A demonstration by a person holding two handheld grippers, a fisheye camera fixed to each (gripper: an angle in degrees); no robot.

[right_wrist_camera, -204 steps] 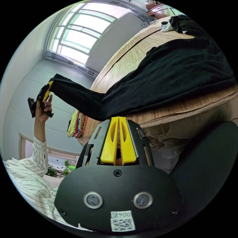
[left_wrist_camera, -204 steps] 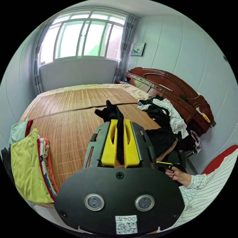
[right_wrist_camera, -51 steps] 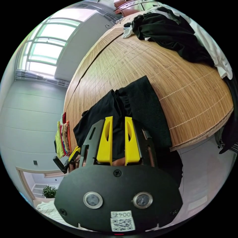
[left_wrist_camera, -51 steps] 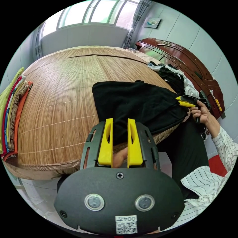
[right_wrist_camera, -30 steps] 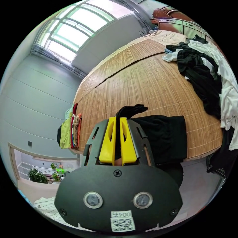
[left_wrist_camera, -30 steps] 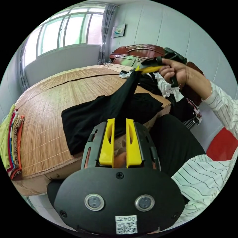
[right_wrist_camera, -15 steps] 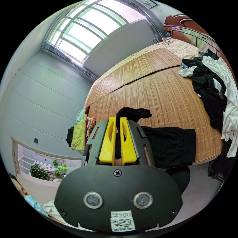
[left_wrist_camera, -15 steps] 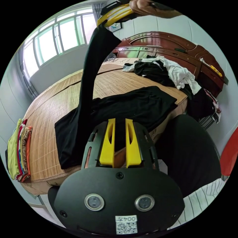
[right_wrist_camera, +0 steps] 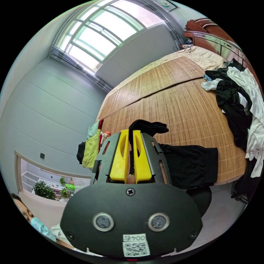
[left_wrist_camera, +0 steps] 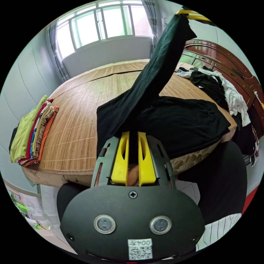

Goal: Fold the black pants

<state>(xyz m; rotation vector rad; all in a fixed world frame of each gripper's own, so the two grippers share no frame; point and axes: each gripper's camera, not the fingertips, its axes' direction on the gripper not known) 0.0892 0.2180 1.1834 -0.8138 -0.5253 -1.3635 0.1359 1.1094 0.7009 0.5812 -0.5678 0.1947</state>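
My pants lie at the bed's near edge, one end raised. My left claw and right claw both pinch cloth. Mid-fold, I judge; next I'd carry the raised end across and lay it flat.

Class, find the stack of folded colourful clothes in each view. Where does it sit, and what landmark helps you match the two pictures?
Left gripper view: stack of folded clothes at the far left, on the mat's edge.
Right gripper view: the stack left of centre, beside the yellow jaws.
Shared landmark: the window.
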